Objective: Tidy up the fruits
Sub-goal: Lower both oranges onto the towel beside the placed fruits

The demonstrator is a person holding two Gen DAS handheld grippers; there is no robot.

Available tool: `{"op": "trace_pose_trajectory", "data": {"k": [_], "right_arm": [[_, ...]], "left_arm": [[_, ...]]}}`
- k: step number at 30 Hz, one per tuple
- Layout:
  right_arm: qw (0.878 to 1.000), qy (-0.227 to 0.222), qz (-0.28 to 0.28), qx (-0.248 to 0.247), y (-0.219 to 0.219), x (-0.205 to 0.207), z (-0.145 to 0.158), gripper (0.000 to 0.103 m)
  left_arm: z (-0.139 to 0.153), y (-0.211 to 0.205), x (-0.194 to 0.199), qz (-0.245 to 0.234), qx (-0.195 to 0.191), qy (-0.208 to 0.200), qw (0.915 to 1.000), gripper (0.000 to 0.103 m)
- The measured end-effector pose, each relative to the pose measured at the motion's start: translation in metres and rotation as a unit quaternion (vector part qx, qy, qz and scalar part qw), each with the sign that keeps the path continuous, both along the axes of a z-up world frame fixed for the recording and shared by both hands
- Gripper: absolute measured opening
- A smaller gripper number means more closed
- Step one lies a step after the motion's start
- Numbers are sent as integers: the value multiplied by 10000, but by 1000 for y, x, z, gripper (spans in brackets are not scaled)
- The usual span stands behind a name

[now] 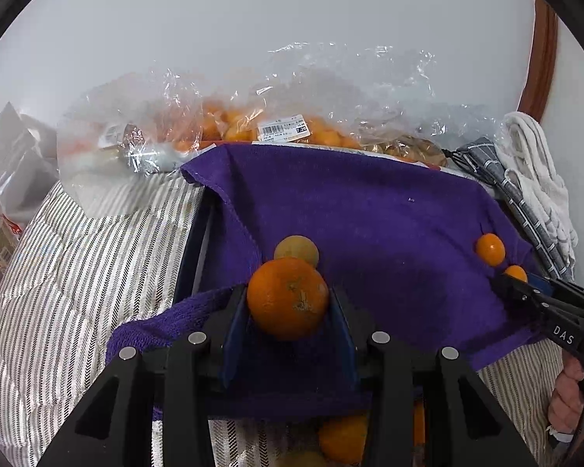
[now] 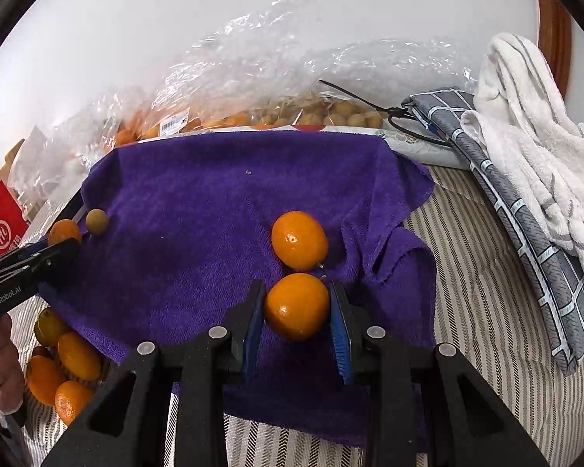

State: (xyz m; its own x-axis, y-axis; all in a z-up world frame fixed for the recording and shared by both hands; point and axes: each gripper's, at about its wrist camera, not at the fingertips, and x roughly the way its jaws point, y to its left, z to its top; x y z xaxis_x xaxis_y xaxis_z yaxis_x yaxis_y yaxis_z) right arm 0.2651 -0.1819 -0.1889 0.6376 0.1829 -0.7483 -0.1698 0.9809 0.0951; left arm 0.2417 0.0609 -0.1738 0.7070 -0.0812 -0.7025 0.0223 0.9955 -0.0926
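Holding one fruit in each gripper over the purple towel, which I use as my landmark. My left gripper is closed part-way on a mandarin, its blue pads against the fruit's sides near the towel's near-left edge. A small tan-yellow fruit sits just behind it on the towel. My right gripper is pinched on a smooth orange kumquat-like fruit toward the towel's near-right part, with a second one just beyond it, touching or nearly so.

Handling judgement: both fruits look light and round with soft, thin peel. The glossy right one may slip or roll. I judge the widest middle the best place to grip, pressing gently so as not to bruise.

More orange fruits lie off the towel's near-left corner. Clear plastic bags of fruit sit behind the towel's far edge.

Legible writing: a price sticker on one bag, barcode and "7.26" readable, the rest too small. "DAS" on the right gripper's body in the left view; "GenRobot.AI" on the left gripper's body in the right view. Red packet left of the towel bears a white circular logo, which I cannot read.
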Motion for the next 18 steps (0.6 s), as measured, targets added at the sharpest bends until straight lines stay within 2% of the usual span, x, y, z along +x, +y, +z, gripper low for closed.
{"op": "trace_pose_trajectory", "data": {"k": [18], "right_arm": [[10000, -14, 12, -84, 0, 0, 1, 32]], "left_arm": [[-2, 1, 2, 18, 46, 55, 10000, 39]]}}
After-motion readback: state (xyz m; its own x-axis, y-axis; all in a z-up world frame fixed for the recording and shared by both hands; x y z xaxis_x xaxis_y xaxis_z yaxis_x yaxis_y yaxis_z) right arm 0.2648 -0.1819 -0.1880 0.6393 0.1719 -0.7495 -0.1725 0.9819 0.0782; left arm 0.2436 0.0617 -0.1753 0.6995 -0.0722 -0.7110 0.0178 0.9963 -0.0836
